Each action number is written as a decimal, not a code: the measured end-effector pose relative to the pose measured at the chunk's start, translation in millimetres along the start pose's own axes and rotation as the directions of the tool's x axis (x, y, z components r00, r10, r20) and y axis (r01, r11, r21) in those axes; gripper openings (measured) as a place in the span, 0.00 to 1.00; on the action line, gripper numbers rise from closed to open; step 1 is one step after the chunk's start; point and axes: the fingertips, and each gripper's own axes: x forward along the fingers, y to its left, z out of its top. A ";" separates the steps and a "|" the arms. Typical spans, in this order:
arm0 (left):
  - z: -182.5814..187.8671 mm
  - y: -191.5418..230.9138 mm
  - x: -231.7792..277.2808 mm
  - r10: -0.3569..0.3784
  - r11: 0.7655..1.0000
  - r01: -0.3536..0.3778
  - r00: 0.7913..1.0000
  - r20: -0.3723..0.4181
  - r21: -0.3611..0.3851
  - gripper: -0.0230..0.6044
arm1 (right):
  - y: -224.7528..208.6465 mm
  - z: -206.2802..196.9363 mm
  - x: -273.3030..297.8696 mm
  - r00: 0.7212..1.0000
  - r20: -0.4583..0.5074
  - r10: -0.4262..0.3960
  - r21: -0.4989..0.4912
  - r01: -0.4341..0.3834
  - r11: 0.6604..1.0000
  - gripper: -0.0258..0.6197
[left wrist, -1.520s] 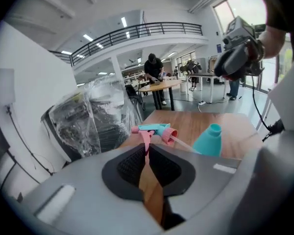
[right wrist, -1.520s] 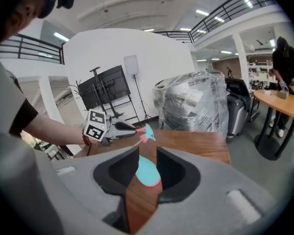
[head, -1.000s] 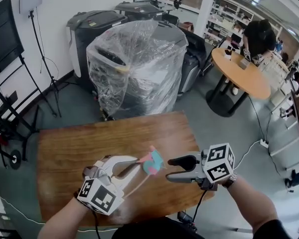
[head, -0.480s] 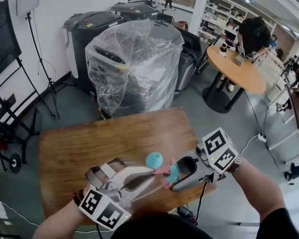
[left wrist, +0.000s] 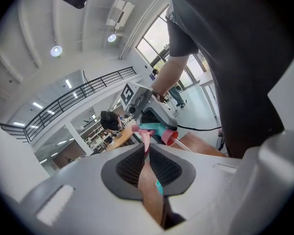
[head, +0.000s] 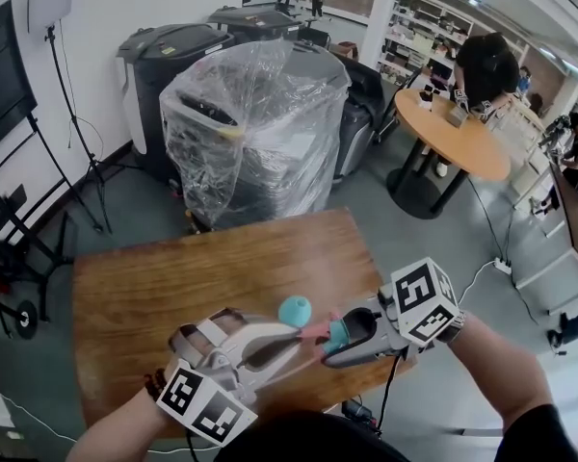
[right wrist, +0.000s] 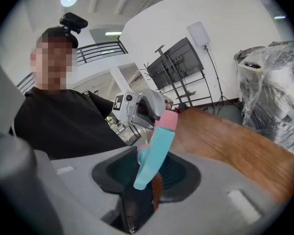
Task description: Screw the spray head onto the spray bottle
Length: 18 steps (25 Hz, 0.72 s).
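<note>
Hovering above the wooden table, the spray head was found held between both tools. The left gripper was clenched on its thin pink trigger. The right gripper, its jaws having just been closing, was pinched on the teal body. No spray bottle could be made out in any view.

Assessment: the step in hand was a hand-over or re-grip of the head, with threading not begun. The next move would require locating the bottle, freeing one gripper to steady it, and setting the collar squarely over the neck.
</note>
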 end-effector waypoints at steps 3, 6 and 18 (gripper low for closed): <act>-1.3 -1.0 2.7 -0.020 0.997 0.022 0.999 0.025 -0.073 0.19 | -5.6 -3.7 -5.3 1.000 -0.002 -0.031 0.007 0.031 0.999 0.23; -12.7 4.9 2.9 -0.017 0.981 0.024 0.999 0.037 -0.193 0.34 | -12.2 -7.3 -12.1 0.997 -0.007 -0.071 0.014 0.072 0.997 0.23; -114.8 17.0 21.9 0.110 0.798 -0.119 0.993 -0.052 -0.591 0.56 | -30.6 -34.1 -62.2 0.970 -0.053 -0.238 0.036 0.240 0.970 0.23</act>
